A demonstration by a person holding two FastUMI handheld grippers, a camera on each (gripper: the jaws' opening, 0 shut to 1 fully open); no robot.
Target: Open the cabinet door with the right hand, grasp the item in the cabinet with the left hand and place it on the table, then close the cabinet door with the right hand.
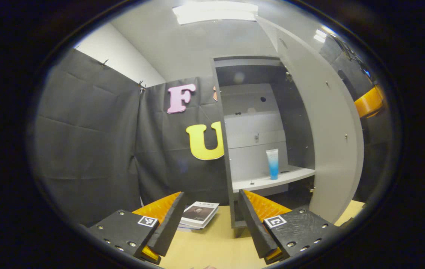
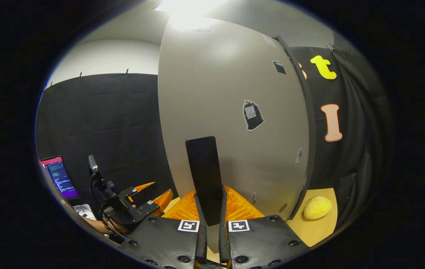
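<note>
The grey cabinet door (image 1: 332, 130) stands swung open. Inside, a white tube with a blue lower half (image 1: 272, 163) stands upright on the pale shelf (image 1: 294, 175). My left gripper (image 1: 211, 194) is open over the table, short of the cabinet and lower than the tube, with nothing between its fingers. In the right gripper view the door's outer face (image 2: 227, 93) is close ahead. My right gripper (image 2: 210, 194) is shut on the door's black vertical handle (image 2: 205, 164). The left gripper (image 2: 156, 190) also shows farther off to the left, held by a hand (image 2: 100, 224).
A small stack of books (image 1: 199, 213) lies on the wooden table (image 1: 212, 239) just left of the cabinet's base. A yellow rounded object (image 2: 317, 207) rests on the table beyond the door's hinge side. A lit monitor (image 2: 59, 177) stands at far left.
</note>
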